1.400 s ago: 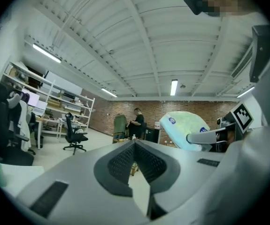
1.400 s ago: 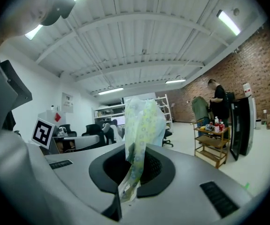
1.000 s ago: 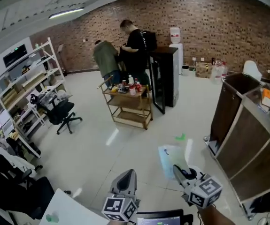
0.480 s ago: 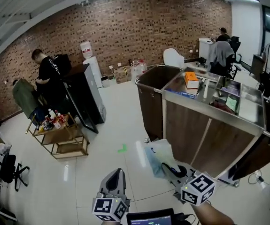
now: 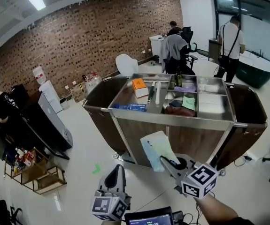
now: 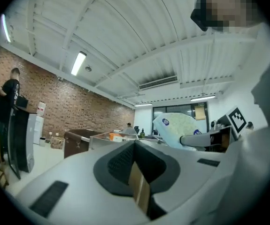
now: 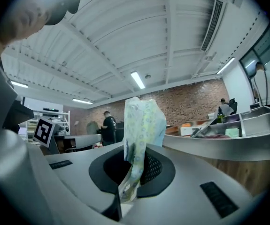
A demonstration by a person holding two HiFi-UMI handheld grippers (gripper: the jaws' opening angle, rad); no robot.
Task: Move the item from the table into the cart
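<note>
A pale, soft plastic packet (image 5: 155,148) with a faint green and blue print sticks up from my right gripper (image 5: 165,161), which is shut on its lower edge. The right gripper view shows the packet (image 7: 142,120) pinched between the jaws (image 7: 131,168). My left gripper (image 5: 118,173) is level beside it, shut with nothing in it (image 6: 135,145). The steel-topped cart (image 5: 171,118) with brown side bins stands straight ahead. Its top compartments hold an orange box (image 5: 140,86), bottles and papers. From the left gripper view the packet (image 6: 174,127) shows to the right.
A black cabinet (image 5: 50,128) with an open door stands at left, and a low wooden trolley (image 5: 30,171) with bottles beside it. Three people (image 5: 174,48) are at desks behind the cart; another person (image 5: 3,108) stands at far left. A white chair (image 5: 126,64) is behind the cart.
The view has swung round: the cart moved from the right edge to straight ahead and nearer, and the wooden trolley slid off to the lower left. The packet stays in the right gripper.
</note>
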